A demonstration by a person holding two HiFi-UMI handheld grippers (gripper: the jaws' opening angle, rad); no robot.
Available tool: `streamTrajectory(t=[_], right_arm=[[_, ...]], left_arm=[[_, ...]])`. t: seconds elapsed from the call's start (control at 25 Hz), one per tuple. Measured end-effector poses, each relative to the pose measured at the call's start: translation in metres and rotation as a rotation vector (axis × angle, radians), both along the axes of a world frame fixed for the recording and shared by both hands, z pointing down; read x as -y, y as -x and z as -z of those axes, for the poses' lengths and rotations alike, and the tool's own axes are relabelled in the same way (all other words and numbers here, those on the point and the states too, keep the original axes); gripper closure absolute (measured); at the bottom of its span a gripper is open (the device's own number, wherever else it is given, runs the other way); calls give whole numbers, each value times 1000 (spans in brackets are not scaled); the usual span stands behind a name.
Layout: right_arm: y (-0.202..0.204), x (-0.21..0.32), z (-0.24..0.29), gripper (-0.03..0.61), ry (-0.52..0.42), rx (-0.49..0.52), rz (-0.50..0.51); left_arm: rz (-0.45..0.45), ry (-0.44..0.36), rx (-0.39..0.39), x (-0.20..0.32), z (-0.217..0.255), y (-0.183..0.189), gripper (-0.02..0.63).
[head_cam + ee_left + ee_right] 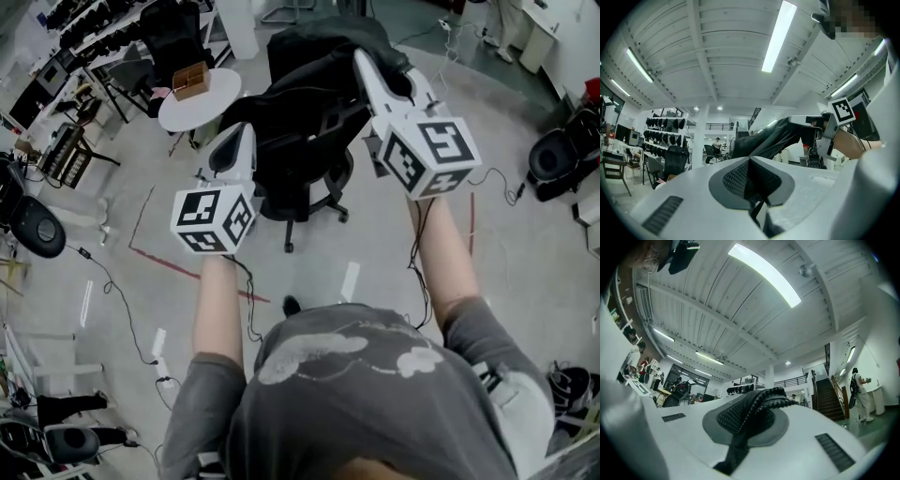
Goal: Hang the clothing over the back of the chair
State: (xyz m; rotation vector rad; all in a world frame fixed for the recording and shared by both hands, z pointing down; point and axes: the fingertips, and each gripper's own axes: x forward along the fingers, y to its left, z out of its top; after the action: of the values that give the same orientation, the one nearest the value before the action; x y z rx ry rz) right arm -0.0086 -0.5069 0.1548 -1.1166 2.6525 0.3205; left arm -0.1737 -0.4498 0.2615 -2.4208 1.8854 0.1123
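A black garment hangs stretched between my two grippers, above a black office chair on castors. My left gripper is shut on one end of it, at the chair's left side. My right gripper is shut on the other end, higher and farther away, over the chair's back. In the left gripper view the jaws pinch black fabric, and the garment runs up to the right gripper. In the right gripper view the jaws clamp a zipped edge of the garment.
A round white table with a brown box stands left of the chair. Desks and more chairs line the left wall, and another black chair is at the right. Cables and a red tape line cross the floor. A person stands by a staircase.
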Motion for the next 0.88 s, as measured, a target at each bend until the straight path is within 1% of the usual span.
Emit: streamTrajectory(t=[0.36, 0.52, 0.72, 0.88], right_arm=[[-38, -73, -48, 581, 40, -7, 27], [-50, -106, -57, 581, 21, -16, 36], [-60, -139, -65, 581, -11, -17, 38], [-61, -158, -69, 581, 14, -13, 12]], left_arm=[[43, 32, -17, -70, -18, -50, 612], [61, 56, -18, -98, -27, -68, 612], [54, 70, -7, -116, -33, -86, 612], [37, 55, -5, -124, -28, -92, 613]])
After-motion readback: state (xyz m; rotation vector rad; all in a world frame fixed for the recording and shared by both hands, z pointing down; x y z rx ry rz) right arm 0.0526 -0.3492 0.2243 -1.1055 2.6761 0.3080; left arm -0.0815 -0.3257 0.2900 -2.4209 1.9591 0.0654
